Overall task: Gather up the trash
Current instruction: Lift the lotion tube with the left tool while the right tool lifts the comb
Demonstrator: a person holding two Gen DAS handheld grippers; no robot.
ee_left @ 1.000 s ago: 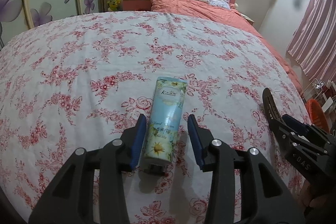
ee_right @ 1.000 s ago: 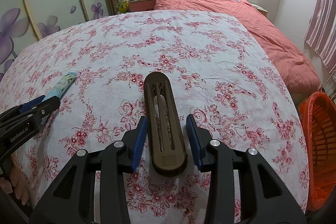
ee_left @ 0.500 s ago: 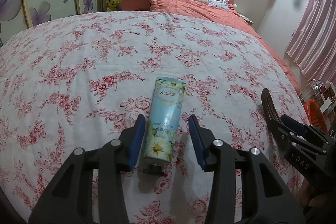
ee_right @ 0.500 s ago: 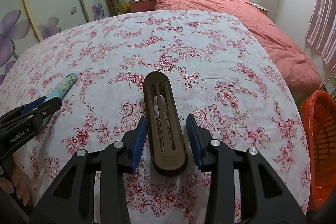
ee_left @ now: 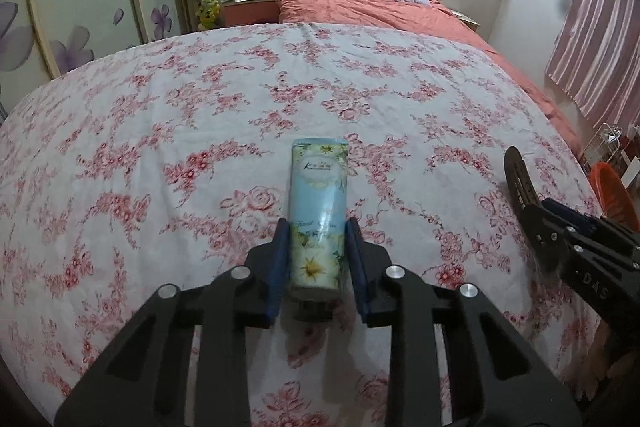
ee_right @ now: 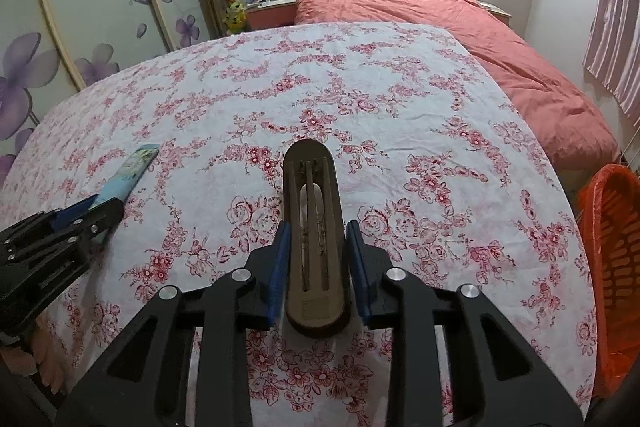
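A light blue cosmetic tube [ee_left: 319, 187] with daisy print lies on the floral sheet [ee_left: 160, 131], cap end towards me. My left gripper [ee_left: 318, 247] is closing around its lower half, and both blue pads touch its sides. A brown oblong slotted piece [ee_right: 312, 187] lies lengthwise on the same sheet. My right gripper [ee_right: 316, 251] is closing on it, pads against both long edges. In the right wrist view the left gripper [ee_right: 100, 207] and the tube [ee_right: 132, 167] show at far left. The left wrist view shows the right gripper [ee_left: 536, 215] with the brown piece [ee_left: 516, 179].
An orange slotted basket [ee_right: 612, 247] stands on the floor off the sheet's right edge, also visible as the basket [ee_left: 612, 195]. A bed with a salmon duvet [ee_right: 480, 35] and pillows lies beyond. Wardrobe doors [ee_right: 80, 27] with purple flowers line the left.
Both grippers' jaws have narrowed from a loose straddle until the pads meet the tube and the brown piece. The tube now sits straighter between the left pads. Neither hand has travelled much.
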